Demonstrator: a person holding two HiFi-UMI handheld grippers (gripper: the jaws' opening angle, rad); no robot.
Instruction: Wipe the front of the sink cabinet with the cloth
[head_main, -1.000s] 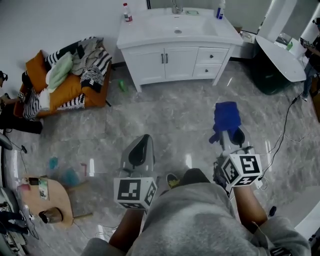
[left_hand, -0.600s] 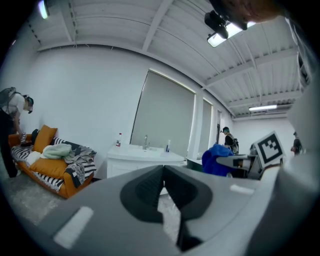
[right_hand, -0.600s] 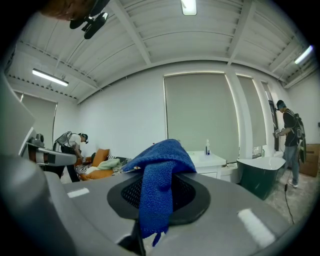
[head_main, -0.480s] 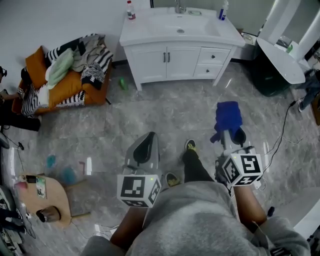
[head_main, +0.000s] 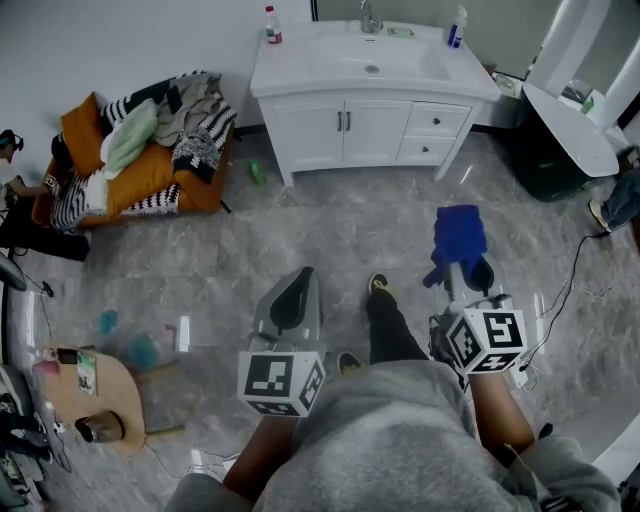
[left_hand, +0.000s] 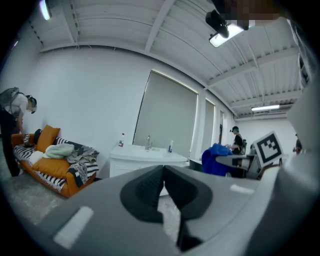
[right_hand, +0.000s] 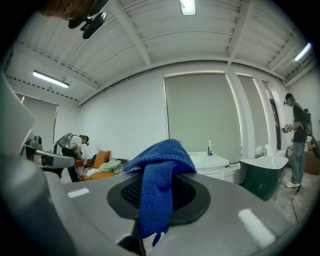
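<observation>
Blue cloth (head_main: 457, 240) hangs pinched between the jaws of the right gripper (head_main: 468, 278). Left gripper (head_main: 290, 300) is empty, its jaws pressed together. White sink cabinet (head_main: 370, 125) stands well ahead across the grey floor (head_main: 330, 220), apart from the 2 grippers.

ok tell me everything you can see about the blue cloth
The cloth is deep blue with a coarse, knitted-looking weave, soft and bunched. It is pinched in the right tongs, which are shut on it; one fold humps over their tip and a tail hangs down between them. It is held in the air above the grey floor, well short of the white sink cabinet. Only the tongs touch it.
</observation>
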